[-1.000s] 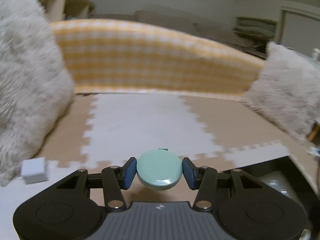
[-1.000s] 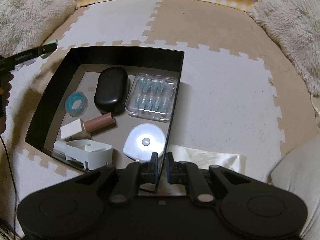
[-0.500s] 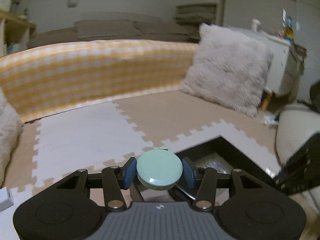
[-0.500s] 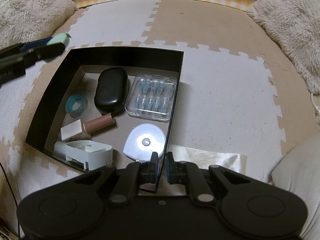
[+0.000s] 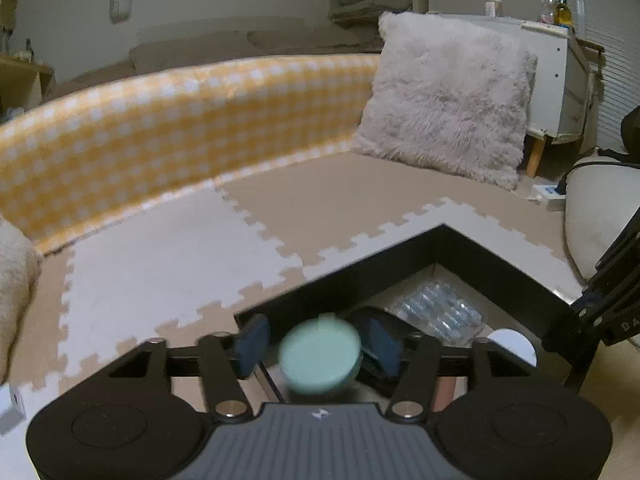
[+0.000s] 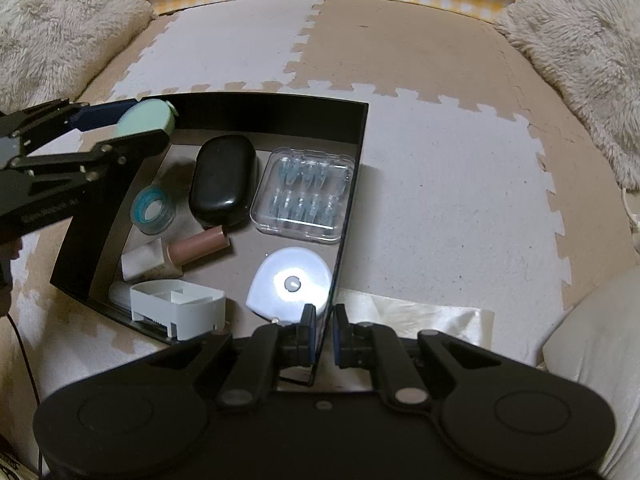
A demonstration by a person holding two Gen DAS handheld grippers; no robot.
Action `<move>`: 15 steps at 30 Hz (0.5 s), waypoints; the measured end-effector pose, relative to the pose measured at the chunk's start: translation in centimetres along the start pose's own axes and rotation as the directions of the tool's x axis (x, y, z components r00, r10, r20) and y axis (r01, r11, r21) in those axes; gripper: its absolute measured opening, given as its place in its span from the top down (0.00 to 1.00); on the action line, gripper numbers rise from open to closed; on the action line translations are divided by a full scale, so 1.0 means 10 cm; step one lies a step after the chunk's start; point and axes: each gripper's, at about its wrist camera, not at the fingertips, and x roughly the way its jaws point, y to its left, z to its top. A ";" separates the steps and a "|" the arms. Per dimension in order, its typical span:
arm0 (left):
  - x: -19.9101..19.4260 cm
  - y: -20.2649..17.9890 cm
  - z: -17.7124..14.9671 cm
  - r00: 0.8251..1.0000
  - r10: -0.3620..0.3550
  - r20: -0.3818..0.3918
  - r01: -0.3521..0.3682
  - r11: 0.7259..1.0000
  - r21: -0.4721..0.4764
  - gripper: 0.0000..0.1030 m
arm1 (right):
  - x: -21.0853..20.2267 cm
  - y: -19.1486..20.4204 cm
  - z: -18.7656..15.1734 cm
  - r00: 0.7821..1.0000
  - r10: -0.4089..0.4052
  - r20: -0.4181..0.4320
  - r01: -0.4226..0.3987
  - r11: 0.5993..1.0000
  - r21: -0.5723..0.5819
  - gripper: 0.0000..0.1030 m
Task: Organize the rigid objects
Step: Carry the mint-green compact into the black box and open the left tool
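A round mint-green case [image 5: 320,356] sits blurred between the pads of my left gripper [image 5: 318,346], whose jaws have spread wide; a gap shows on its left side. It hangs over the far left corner of the black box [image 6: 280,100] and shows in the right wrist view too [image 6: 146,118]. My right gripper [image 6: 323,334] is shut on the box's near right wall. Inside lie a black case [image 6: 222,180], a clear vial tray [image 6: 306,196], a blue tape roll [image 6: 154,210], a pink tube [image 6: 198,244], a white round device [image 6: 290,282] and a white plastic holder [image 6: 176,312].
The box stands on beige and white foam puzzle mats [image 6: 440,160]. Fluffy cushions [image 5: 444,108] and a yellow checked bolster [image 5: 160,128] border the mat. A shiny sheet [image 6: 420,320] lies beside the box's near right. A white block [image 5: 8,404] lies far left.
My left gripper has swung right and come over the box's far left corner. Its jaws have opened, and the green case now looks blurred and loose. The right gripper has not moved.
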 end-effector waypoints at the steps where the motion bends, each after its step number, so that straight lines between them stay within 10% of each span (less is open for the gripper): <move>1: 0.00 -0.01 0.00 1.000 -0.012 -0.003 0.012 1.000 -0.005 0.34 | 0.00 0.00 0.00 1.000 0.000 0.001 0.000 1.000 -0.001 0.92; 15: -0.02 -0.15 0.07 0.992 -0.071 -0.101 0.068 0.997 -0.025 0.11 | 0.00 0.00 0.00 1.000 0.000 0.001 0.000 1.000 0.000 0.92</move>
